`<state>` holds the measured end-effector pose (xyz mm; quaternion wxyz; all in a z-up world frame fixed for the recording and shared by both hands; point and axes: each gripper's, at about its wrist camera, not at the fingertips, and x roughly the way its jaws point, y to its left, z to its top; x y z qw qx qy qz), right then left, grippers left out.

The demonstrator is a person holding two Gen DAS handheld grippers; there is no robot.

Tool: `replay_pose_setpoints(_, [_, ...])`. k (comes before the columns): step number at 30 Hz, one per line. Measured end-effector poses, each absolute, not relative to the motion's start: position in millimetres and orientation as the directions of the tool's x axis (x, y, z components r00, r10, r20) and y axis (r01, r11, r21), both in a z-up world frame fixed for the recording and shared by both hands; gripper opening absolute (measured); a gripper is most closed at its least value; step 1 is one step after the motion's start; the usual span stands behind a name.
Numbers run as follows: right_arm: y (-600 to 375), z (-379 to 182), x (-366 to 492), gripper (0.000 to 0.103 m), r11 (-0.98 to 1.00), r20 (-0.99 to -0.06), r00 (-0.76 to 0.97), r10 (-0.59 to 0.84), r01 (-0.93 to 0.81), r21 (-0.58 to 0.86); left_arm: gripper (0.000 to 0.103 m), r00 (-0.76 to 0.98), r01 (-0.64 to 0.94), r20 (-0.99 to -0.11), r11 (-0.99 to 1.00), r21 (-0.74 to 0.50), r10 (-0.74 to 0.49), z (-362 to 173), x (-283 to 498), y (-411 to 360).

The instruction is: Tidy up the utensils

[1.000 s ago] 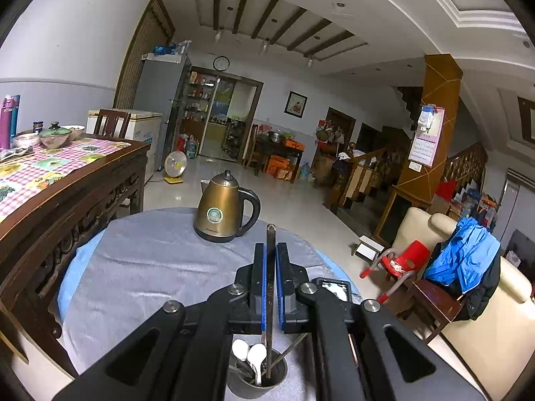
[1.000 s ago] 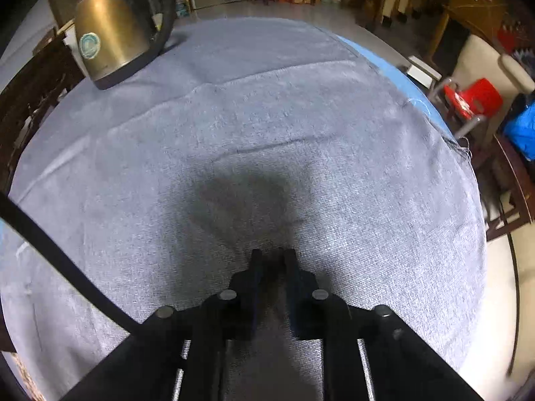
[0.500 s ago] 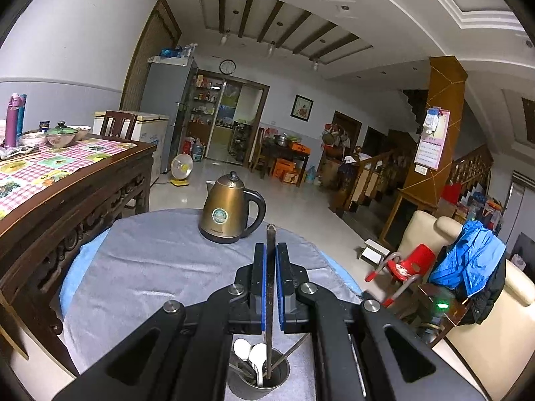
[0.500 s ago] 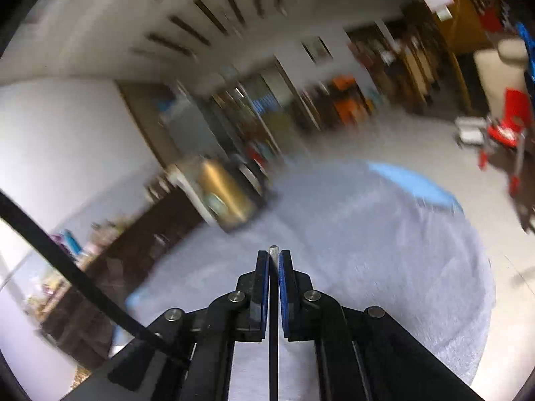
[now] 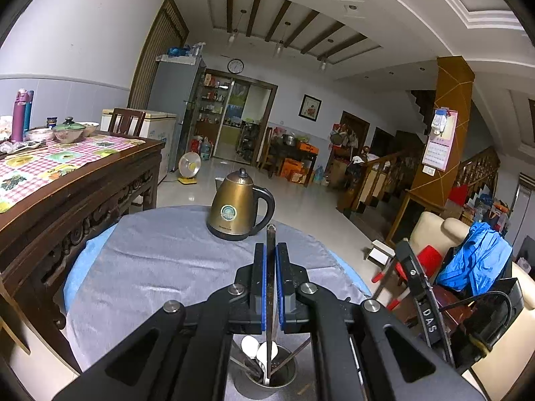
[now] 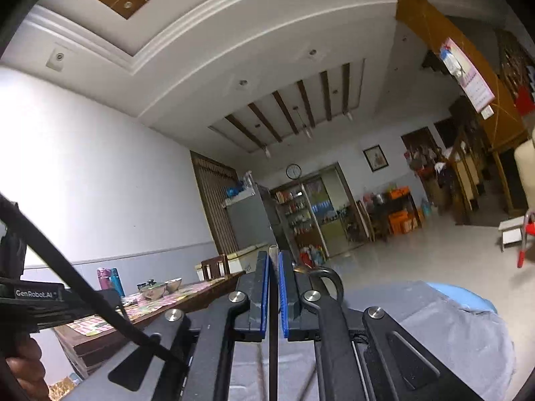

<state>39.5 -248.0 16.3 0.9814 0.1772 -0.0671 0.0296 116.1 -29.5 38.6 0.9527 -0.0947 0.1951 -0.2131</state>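
Now we are holding the left gripper [image 5: 271, 250] with its jaws pinching a thin dark metal utensil handle [image 5: 270, 234], whose tip is standing out just beyond the jaws while its lower part is going down into the steel cup [image 5: 267, 382] below them, where white spoons [image 5: 257, 347] are leaning too. In our right gripper [image 6: 273, 257] the jaws are likewise pressing on a slim dark utensil [image 6: 273, 351], which is running straight between the blue pads [image 6: 283, 297] and is pointing toward the far room. Beyond the left jaws a bronze kettle [image 5: 235, 207] is standing on the grey cloth [image 5: 150, 267], well apart.
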Motion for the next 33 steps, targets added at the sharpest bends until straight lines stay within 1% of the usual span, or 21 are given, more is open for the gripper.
replay_pose_setpoints(7, [-207.5,22.2,50.6,0.006,0.946,0.188,0.982,-0.025,-0.038,0.322,0.005,0.843,0.36,-0.324,0.898,-0.254,-0.429,34.0,117.5,-28.0])
replay_pose_setpoints(13, [-202.5,22.4,58.8,0.006,0.941,0.173,0.983,-0.059,-0.003,0.339,0.005,0.836,0.363,-0.338,0.897,-0.252,-0.433,27.9,117.3,-30.1])
replay_pose_setpoints(20, [-201.1,36.6,54.2,0.006,0.929,0.194,0.977,-0.084,0.006,0.371,0.005,0.83,0.369,-0.346,0.896,-0.246,-0.437,27.6,116.7,-33.3])
replay_pose_setpoints(24, [-195.6,24.7,57.6,0.006,0.942,0.15,0.986,-0.07,0.016,0.336,0.005,0.829,0.371,-0.352,0.898,-0.235,-0.435,26.5,114.3,-34.0])
replay_pose_setpoints(28, [-195.9,12.5,53.7,0.006,0.943,0.108,0.993,-0.055,0.016,0.331,0.005,0.823,0.376,-0.366,0.899,-0.223,-0.435,23.8,113.8,-36.6])
replay_pose_setpoints(33, [-197.7,5.0,47.2,0.006,0.957,0.055,0.998,-0.011,-0.006,0.29,0.005,0.811,0.379,-0.387,0.898,-0.224,-0.439,20.5,113.0,-36.7])
